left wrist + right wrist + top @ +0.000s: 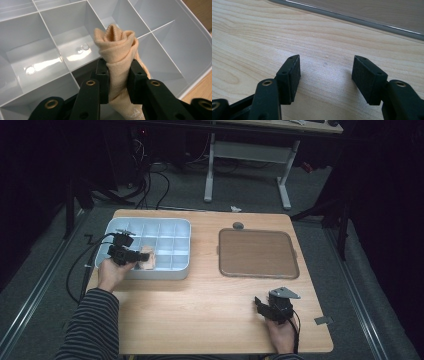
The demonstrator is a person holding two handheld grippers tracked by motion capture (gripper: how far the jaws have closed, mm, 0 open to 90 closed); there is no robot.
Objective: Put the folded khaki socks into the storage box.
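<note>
A rolled peach-coloured cloth (117,52) is pinched between the two pads of my left gripper (117,80), which is shut on it over the pale grey compartment tray (57,32). From above, the left gripper (131,255) hovers at the tray's (175,270) front left, with the cloth (147,257) over a front compartment. Whether the cloth touches the tray floor I cannot tell. My right gripper (325,72) stands open just above the bare wooden table, nothing between its pads. In the high view the right gripper (261,304) sits near the table's front right.
A brown flat tray (258,253) with a grey rim lies on the right half of the table, just beyond the right gripper; its rim (352,18) crosses the top of the right gripper view. A small grey tag (323,320) lies near the right edge.
</note>
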